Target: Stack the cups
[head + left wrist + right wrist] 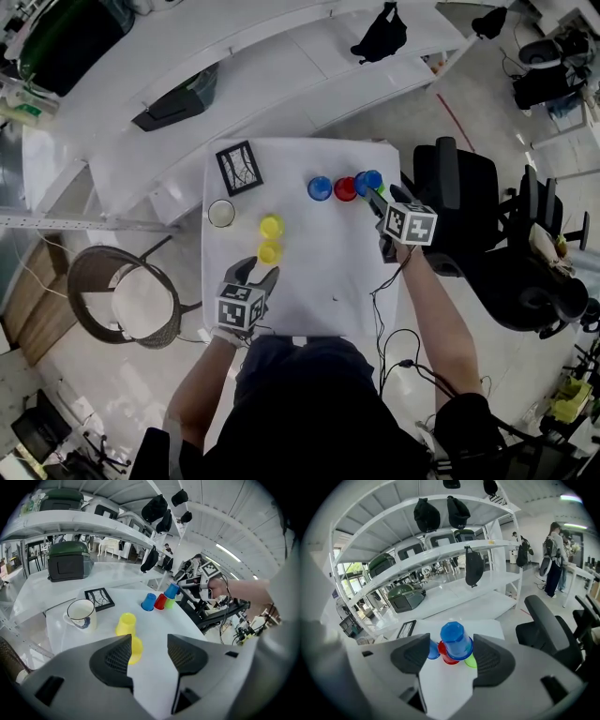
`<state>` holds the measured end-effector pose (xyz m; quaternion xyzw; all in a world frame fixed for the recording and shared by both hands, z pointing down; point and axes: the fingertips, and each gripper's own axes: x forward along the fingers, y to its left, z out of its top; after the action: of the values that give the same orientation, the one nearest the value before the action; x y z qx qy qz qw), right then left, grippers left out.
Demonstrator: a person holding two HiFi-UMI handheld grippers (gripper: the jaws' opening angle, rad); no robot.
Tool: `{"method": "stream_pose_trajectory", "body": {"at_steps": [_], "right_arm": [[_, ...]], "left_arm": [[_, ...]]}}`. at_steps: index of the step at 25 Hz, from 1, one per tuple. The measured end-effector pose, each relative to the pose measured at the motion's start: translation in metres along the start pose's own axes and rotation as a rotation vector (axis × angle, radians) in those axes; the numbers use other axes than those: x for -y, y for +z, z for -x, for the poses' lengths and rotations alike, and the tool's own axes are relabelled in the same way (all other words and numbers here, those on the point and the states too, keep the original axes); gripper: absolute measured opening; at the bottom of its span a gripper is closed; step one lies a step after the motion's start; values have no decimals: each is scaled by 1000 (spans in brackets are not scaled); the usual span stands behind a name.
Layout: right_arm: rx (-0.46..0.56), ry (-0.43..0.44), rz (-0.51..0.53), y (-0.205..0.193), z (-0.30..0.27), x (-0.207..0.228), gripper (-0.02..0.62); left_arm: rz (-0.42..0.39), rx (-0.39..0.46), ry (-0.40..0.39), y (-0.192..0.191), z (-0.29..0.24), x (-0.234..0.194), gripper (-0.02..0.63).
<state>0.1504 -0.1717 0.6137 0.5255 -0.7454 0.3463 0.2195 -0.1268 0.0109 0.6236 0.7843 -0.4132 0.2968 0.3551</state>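
On the white table (319,272) a blue cup (320,187) and a red cup (345,187) stand upside down in a row. Beside them a second blue cup (456,641) sits upside down on a green cup (471,662). My right gripper (451,641) is open around this top blue cup, with a gap at its left pad. In the head view the right gripper (373,194) reaches in from the table's right edge. Two yellow cups (271,225) (269,251) stand at the left. My left gripper (256,272) is open just short of the nearer yellow cup (135,648), holding nothing.
A white mug (221,213) and a framed picture (239,167) stand at the table's far left. A black office chair (450,197) is close on the right, a wicker chair (122,291) on the left. White shelves run behind the table. People (555,555) stand far off.
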Motion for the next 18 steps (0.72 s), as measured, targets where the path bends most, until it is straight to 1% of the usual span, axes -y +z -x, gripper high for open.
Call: {"method": "stream_pose_trajectory", "body": {"at_steps": [4,7,12,18], "right_arm": [[82,37,-16,-6,31,-14,256],[111,66,-30,-19,54,-27,240],[125,121,-82,-43,83,-48,222],[112,179,-56,-63,103,-61,213]], "left_arm": [[-19,14,3,8,2,9,238],[-37,26,10,16,5,20,236],[-50,40,36,24,9,31,236],[-38,57,96,25,12,35,236]]}}
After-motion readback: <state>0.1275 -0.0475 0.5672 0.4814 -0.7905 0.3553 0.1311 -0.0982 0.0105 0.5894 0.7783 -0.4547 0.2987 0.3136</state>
